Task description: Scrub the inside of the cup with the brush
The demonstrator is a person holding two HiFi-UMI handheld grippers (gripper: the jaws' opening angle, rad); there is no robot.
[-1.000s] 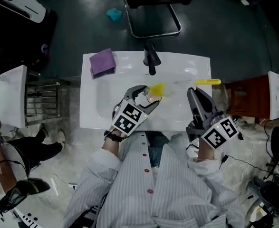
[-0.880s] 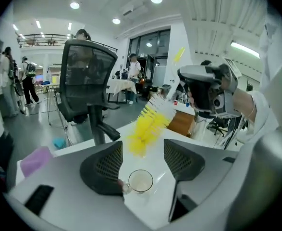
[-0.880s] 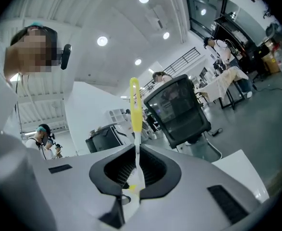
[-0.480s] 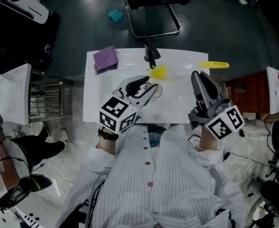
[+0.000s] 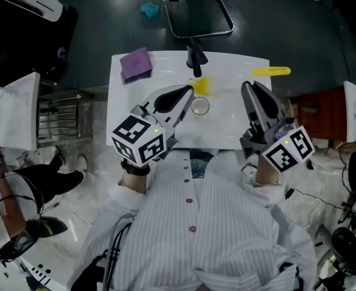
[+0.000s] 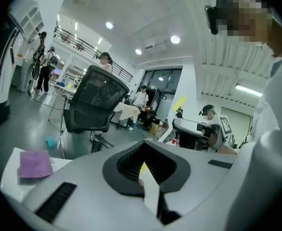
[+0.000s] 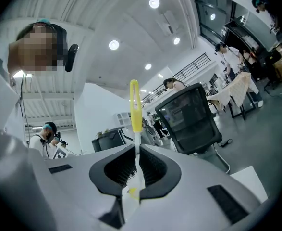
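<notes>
A clear cup [image 5: 200, 106] stands in the white sink [image 5: 238, 132], with a yellow part [image 5: 201, 85] on its far side. My left gripper [image 5: 188, 91] lies along the cup's left side, tips at that yellow part. In the left gripper view its jaws [image 6: 145, 170] are shut on a thin white strip with a yellow tip, apparently part of the cup. My right gripper [image 5: 249, 87] hovers at the sink's right, shut on the brush [image 7: 135, 109]. The brush's yellow handle [image 5: 272, 71] sticks out past the jaws, and its bristles sit between the pads [image 7: 116, 170].
A purple cloth [image 5: 135, 63] lies on the sink's far left corner, and a black faucet [image 5: 196, 56] stands at the far middle. Behind the sink is a black office chair [image 5: 196, 5] and a teal scrap [image 5: 148, 9] on the floor. A metal rack [image 5: 56, 123] stands left.
The left gripper's jaws, wide open around the cup a second ago, have closed, and the gripper has rolled and slid toward the faucet. The right gripper keeps the brush, barely moved.
</notes>
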